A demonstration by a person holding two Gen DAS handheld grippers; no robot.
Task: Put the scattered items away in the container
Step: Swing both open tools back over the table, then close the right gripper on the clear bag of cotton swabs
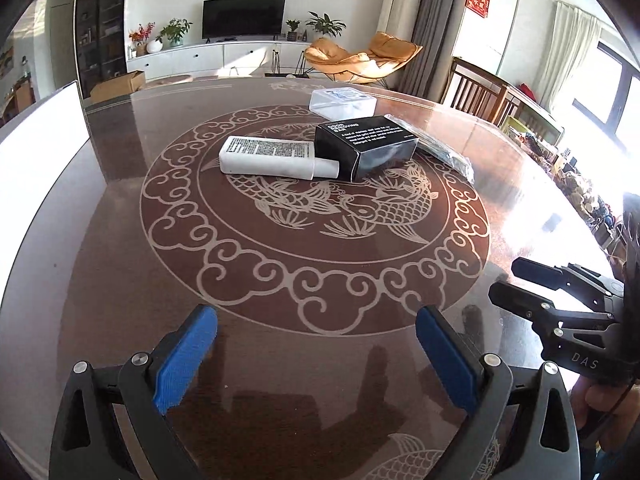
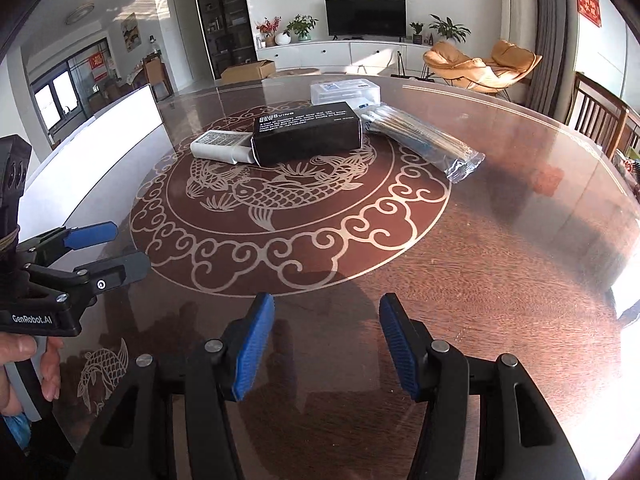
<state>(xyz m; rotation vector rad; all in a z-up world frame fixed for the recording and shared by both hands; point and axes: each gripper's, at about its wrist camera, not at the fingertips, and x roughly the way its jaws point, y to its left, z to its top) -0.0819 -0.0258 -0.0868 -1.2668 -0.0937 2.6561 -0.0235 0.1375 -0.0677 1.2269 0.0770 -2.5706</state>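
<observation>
Hovering apart, empty: left gripper (image 1: pixel 316 356) spread wide, right gripper (image 2: pixel 326 344) half-spread. White bottle (image 1: pixel 268 157), black box (image 1: pixel 366 144), packet (image 2: pixel 424 140) unsorted; container possibly clear box (image 1: pixel 343 101).

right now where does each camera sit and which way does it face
Left wrist: on the left gripper, angled down across the table at the white bottle; right gripper at its right edge.
Right wrist: on the right gripper, same direction; left gripper and hand at its left.
Shared: black box, bottle, clear container, plastic packet.

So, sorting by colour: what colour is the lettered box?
Black box with white lettering; clearest in the right wrist view.
</observation>
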